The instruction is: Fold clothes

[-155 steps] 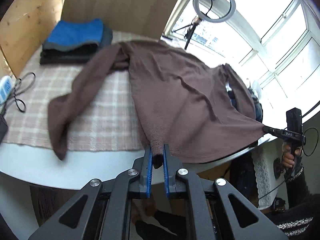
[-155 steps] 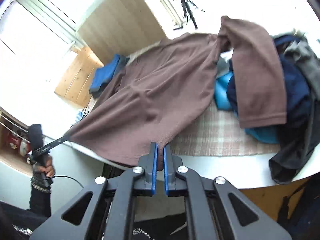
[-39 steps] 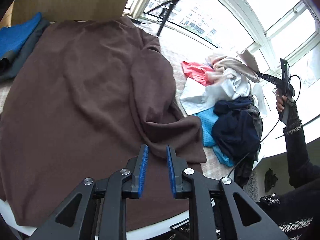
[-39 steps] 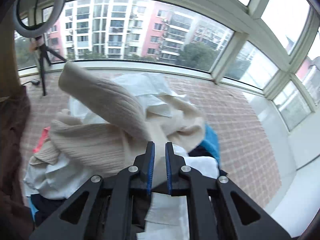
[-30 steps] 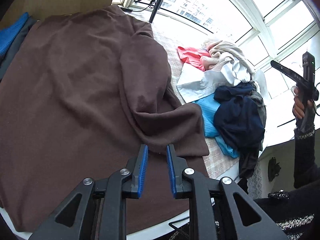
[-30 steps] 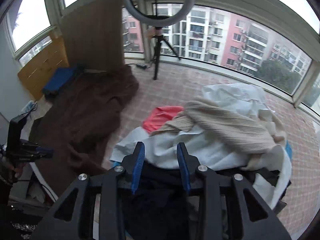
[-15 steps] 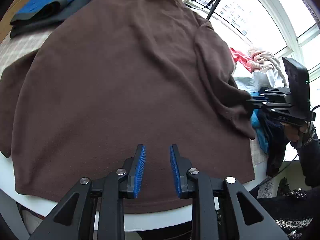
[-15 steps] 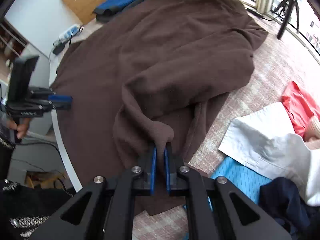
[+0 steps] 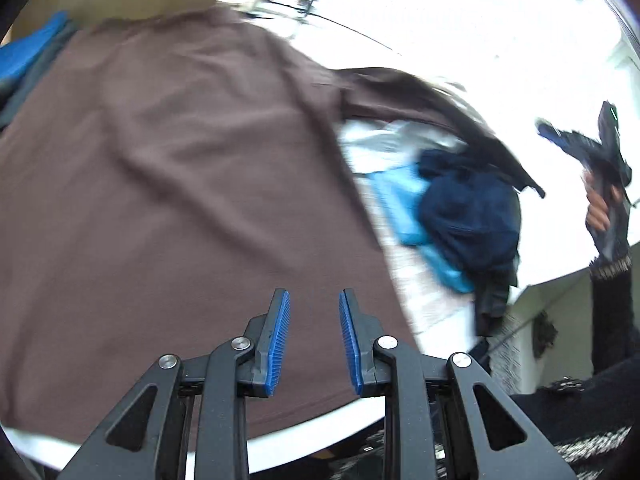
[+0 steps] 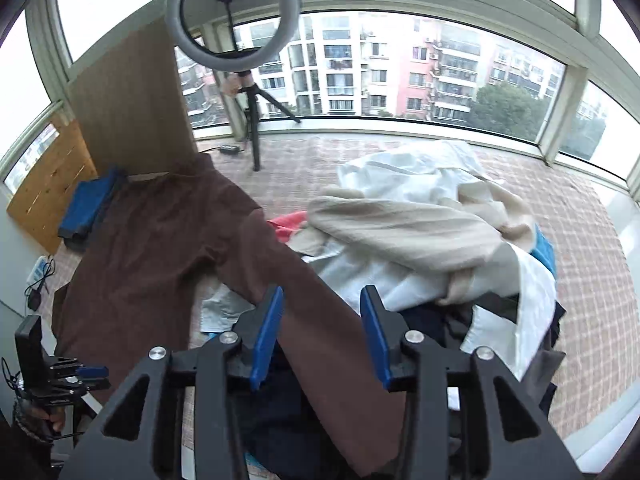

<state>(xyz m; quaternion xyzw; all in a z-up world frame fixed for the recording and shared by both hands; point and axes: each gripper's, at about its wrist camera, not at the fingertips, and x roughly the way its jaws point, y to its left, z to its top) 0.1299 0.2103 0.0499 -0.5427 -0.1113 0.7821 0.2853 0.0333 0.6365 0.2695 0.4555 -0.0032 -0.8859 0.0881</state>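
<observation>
Brown garment (image 9: 172, 184) spread flat across the table, body filling most of my left wrist view, hem reaching the table's near edge (image 9: 304, 428). My left gripper (image 9: 313, 340) hovers over that hem, blue pads parted with a clear gap, nothing between them. From the right wrist view, the garment's sleeve (image 10: 304, 304) stretches out away from the body and lies over the heap of unfolded clothes (image 10: 432, 240), running down between the fingers of my right gripper (image 10: 322, 332). That gripper is spread wide, pads standing off either side of the sleeve, not pinching it. In the left view I can see the right gripper too, held up off to the side in a hand (image 9: 600, 208), though that picture is smeared by motion. The heap holds a cream knit, white shirts, a navy piece (image 9: 468, 216) and something light blue. A folded blue stack (image 10: 86, 208) sits at the far side of the table, just beyond the garment's collar end. Ring light (image 10: 232, 12) on a tripod stands by the window.
</observation>
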